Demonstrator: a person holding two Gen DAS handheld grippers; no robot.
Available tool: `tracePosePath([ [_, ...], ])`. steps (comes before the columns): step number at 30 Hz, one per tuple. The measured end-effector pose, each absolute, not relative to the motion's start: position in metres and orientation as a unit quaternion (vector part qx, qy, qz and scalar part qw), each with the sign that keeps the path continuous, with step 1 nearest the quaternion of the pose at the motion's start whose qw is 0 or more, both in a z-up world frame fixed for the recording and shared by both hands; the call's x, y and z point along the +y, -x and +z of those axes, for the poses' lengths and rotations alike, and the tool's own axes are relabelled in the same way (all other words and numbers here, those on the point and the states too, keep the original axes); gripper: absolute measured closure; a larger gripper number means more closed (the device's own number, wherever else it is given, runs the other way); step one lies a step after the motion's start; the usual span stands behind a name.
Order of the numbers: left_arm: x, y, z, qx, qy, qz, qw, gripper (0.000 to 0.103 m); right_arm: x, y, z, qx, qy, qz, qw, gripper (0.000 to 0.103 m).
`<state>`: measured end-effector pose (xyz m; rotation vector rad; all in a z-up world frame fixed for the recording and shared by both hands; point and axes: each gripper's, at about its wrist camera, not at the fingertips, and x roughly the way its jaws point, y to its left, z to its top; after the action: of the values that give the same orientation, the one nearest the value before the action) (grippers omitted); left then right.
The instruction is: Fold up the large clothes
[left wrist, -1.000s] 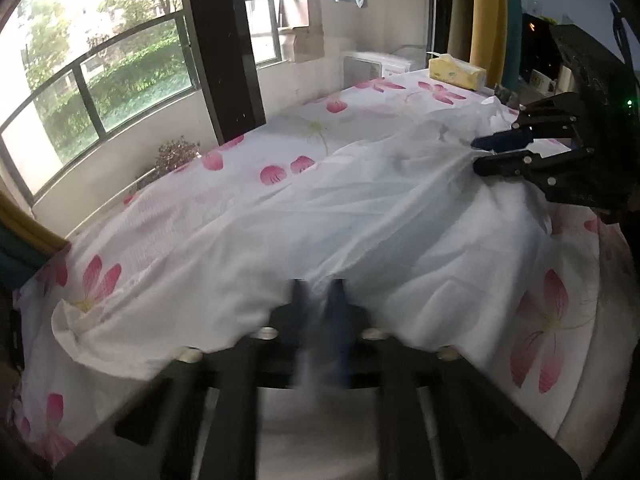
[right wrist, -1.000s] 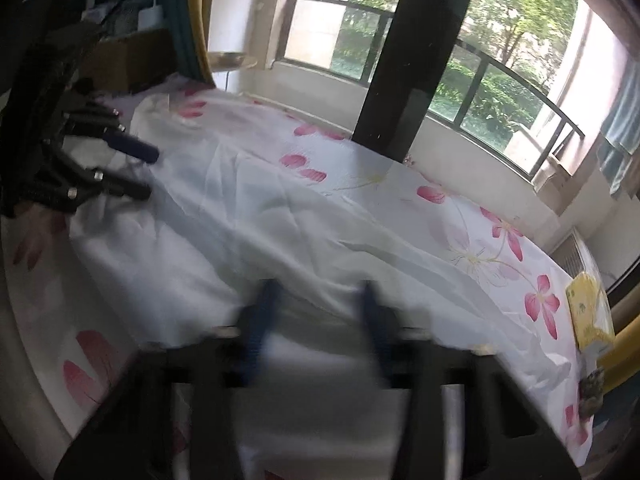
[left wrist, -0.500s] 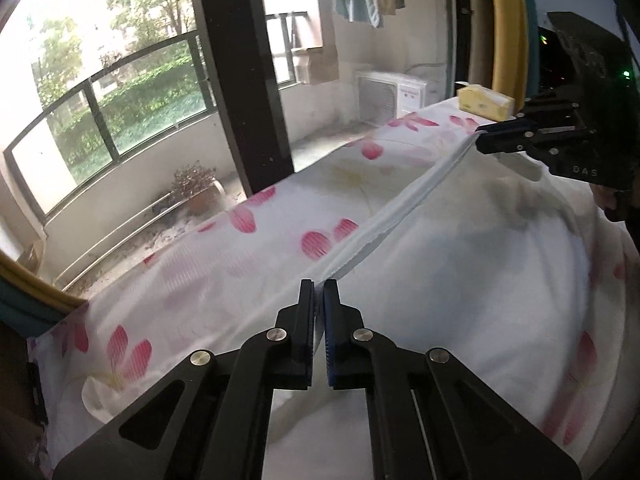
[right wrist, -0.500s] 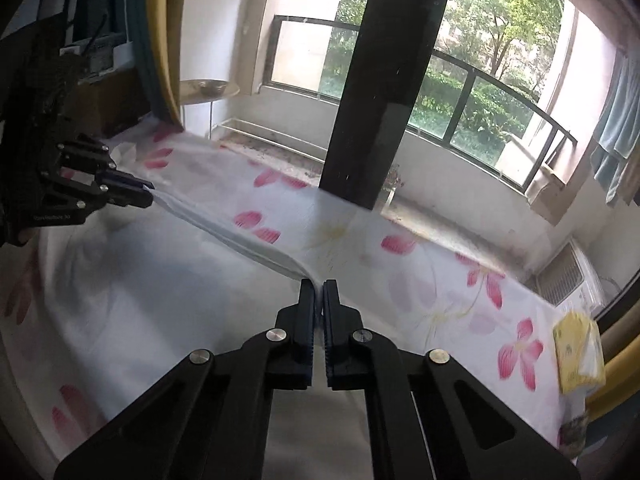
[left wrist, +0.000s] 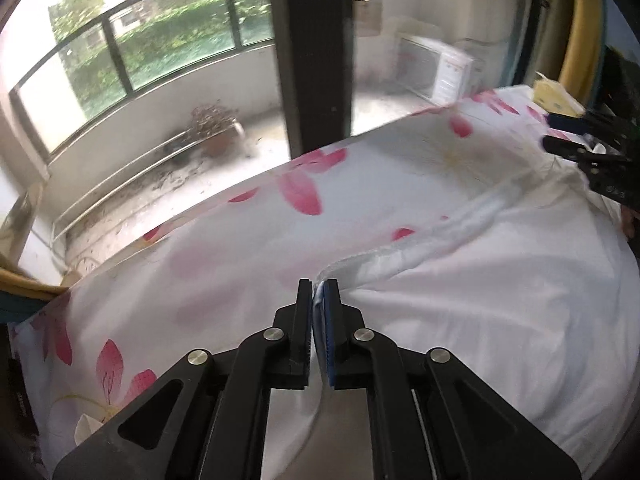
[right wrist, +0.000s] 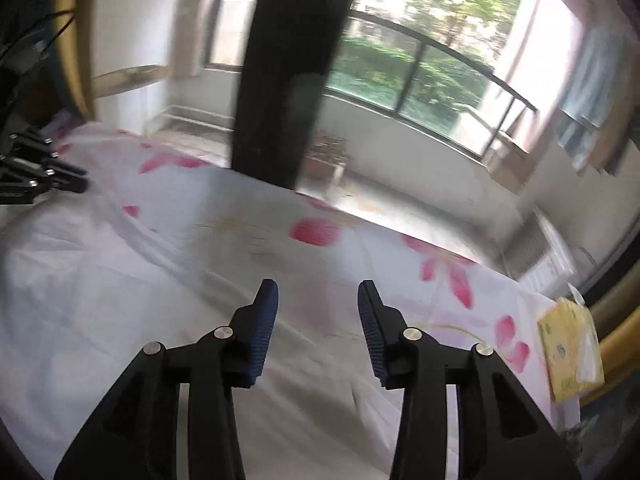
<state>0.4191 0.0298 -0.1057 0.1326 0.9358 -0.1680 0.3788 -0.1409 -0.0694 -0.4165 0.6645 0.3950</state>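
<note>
A large thin white cloth garment [left wrist: 500,288] lies spread and rumpled over the white bedsheet printed with pink petals [left wrist: 248,248], its far hem bunched into a ridge. The left gripper [left wrist: 318,292] is parting its jaws, hem still between them. The right gripper [right wrist: 316,300] is spreading wide, nothing between its jaws.

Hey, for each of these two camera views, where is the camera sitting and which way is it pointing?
Left wrist view: sits on the left tongs, looking down along them over the white garment on the floral sheet toward the balcony window; garment edge between the opening fingers; right tongs at right.
Right wrist view: sits on the right tongs, opening, nothing between them, facing the same window; left tongs at left.
Shared: garment, sheet, window, dark pillar, yellow pack.
</note>
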Motion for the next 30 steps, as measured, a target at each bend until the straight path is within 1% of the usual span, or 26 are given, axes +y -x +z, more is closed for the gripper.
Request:
tracePosePath([
  [1,0.033,-0.419,-0.105,0.451,-0.06,-0.075,0.887,0.081,-0.149,-0.379,-0.066,0.32,0.194,0.182,0.909,0.061],
  [3,0.038,-0.415,-0.101,0.444,-0.053,-0.067,0.892,0.075,-0.159,-0.378,-0.061,0.322,0.184,0.181,0.911,0.061],
  [10,0.047,-0.388,-0.076,0.414,-0.027,-0.078,0.906,0.075,-0.185,-0.358,-0.057,0.354,0.128,0.25,0.892,0.061],
  [14,0.026,-0.382,-0.079,0.428,-0.033,-0.136,0.893,0.075,-0.177,-0.358,-0.078,0.396,0.139,0.273,0.866,0.061],
  [18,-0.004,-0.398,-0.103,0.468,-0.055,-0.17,0.865,0.075,-0.174,-0.37,-0.094,0.431,0.14,0.263,0.852,0.061],
  [21,-0.013,-0.414,-0.117,0.485,-0.06,-0.172,0.855,0.075,-0.176,-0.374,-0.096,0.432,0.132,0.254,0.855,0.061],
  [24,-0.016,-0.427,-0.117,0.477,-0.068,-0.162,0.861,0.074,-0.18,-0.376,-0.096,0.43,0.125,0.251,0.858,0.061],
  [26,-0.015,-0.438,-0.119,0.474,-0.071,-0.14,0.867,0.069,-0.182,-0.376,-0.097,0.428,0.119,0.247,0.861,0.058],
  [27,-0.012,-0.444,-0.119,0.47,-0.069,-0.133,0.87,0.067,-0.183,-0.376,-0.097,0.427,0.118,0.243,0.863,0.056],
  [28,-0.012,-0.449,-0.119,0.467,-0.068,-0.127,0.872,0.067,-0.184,-0.377,-0.097,0.427,0.118,0.239,0.864,0.053],
  [30,-0.008,-0.454,-0.118,0.46,-0.089,-0.094,0.878,0.067,-0.187,-0.377,-0.097,0.426,0.116,0.231,0.867,0.052],
])
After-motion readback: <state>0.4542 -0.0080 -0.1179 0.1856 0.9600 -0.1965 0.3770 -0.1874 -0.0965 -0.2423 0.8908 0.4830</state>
